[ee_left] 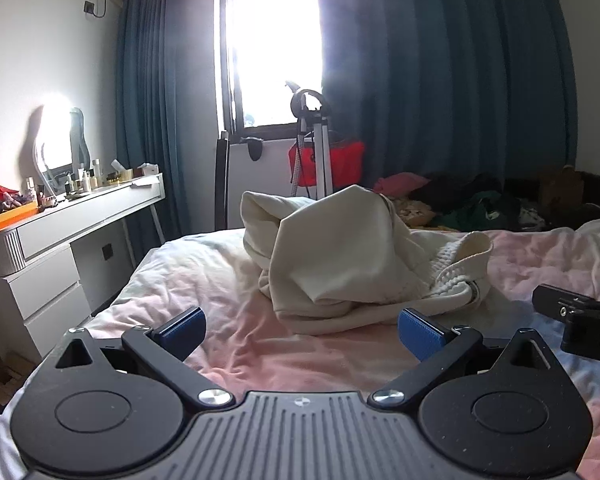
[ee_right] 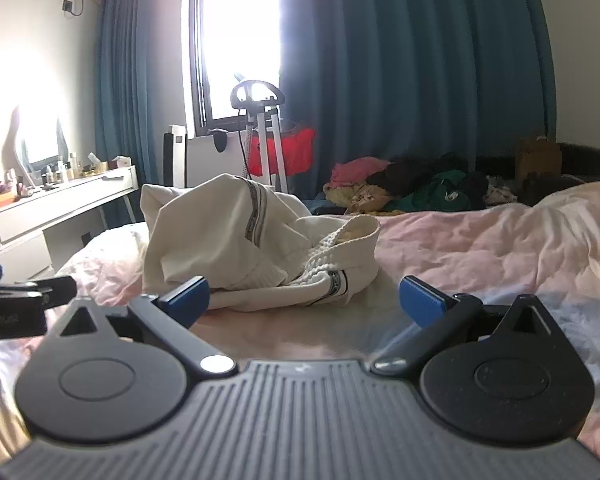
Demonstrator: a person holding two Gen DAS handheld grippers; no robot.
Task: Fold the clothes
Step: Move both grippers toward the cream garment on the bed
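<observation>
A crumpled cream garment with a ribbed cuff and dark patterned trim lies bunched on the pink bedcover; it also shows in the right wrist view. My left gripper is open and empty, just short of the garment's near edge. My right gripper is open and empty, just short of the ribbed cuff. The right gripper's body shows at the right edge of the left wrist view.
A pile of other clothes lies at the far side of the bed. A white dressing table with bottles and a mirror stands to the left. A stand and a red bag stand by the curtained window.
</observation>
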